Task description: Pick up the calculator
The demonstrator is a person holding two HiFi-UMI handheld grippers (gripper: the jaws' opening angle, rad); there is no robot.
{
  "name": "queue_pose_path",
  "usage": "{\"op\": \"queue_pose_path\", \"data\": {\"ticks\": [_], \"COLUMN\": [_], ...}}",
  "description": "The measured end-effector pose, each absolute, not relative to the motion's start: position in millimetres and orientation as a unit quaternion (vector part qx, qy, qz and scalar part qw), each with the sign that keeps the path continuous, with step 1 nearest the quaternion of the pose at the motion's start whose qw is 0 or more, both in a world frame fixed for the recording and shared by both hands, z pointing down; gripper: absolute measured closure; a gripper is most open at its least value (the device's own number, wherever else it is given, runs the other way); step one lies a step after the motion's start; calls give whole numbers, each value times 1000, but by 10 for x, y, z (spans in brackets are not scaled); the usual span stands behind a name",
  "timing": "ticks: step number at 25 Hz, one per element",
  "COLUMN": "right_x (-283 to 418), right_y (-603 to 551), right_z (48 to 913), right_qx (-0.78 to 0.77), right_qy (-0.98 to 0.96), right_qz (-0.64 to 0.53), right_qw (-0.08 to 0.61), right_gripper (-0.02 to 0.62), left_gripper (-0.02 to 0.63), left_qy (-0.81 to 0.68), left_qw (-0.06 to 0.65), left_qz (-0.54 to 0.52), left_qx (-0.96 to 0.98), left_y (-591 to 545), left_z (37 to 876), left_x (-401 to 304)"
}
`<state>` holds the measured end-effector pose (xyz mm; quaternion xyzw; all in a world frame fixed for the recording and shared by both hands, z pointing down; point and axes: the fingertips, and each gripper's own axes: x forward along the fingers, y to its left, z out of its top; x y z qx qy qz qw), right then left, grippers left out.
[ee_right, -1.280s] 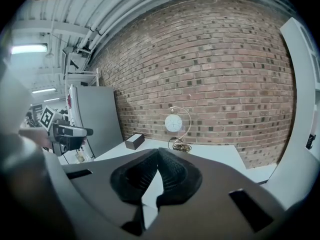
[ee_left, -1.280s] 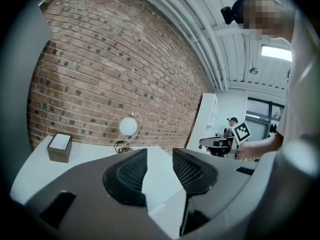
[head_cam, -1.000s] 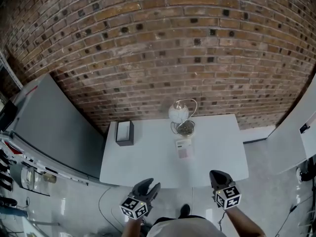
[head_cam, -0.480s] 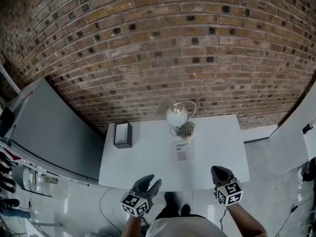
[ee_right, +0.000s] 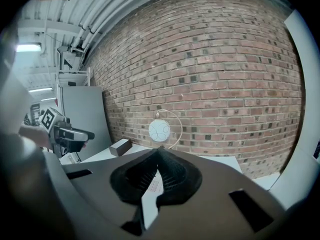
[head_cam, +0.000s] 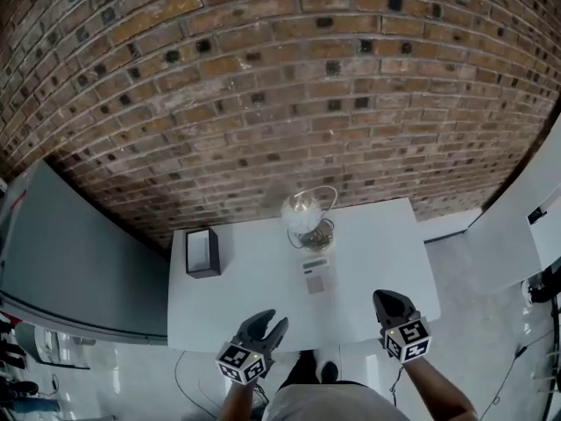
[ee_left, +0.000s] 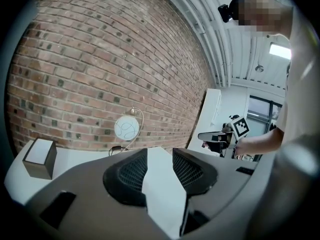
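White table [head_cam: 237, 292], calculator [head_cam: 319, 275] nearer — left claw [head_cam: 267, 324], right claw [head_cam: 391, 296] at table's edge.

Calculator [head_cam: 318, 274]: keys, display too small to read.

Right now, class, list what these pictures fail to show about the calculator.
Calculator keys and display: too small in the head view.
Right gripper view: the jaws of the right gripper, shut, cover all but a sliver of it.
Left gripper view: the body of the left gripper hides it entirely.
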<state>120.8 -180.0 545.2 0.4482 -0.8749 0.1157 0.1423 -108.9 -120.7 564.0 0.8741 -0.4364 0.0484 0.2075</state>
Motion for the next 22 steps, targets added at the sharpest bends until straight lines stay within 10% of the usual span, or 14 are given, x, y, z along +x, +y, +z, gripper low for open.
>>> {"op": "queue_pose_path", "data": {"ticks": [22], "right_x": [885], "right_y": [-2705], "right_z": [6034], "right_qx": [514], "right_qy": [-826], "right_qz": [151], "right_qw": [175], "right_gripper": [583], "left_gripper": [440], "left_qy": [-320], "left_qw": [224], "left_qz": [107], "left_qx": [914], "left_y": [-2766], "left_z": [6590], "left_x": [-1163]}}
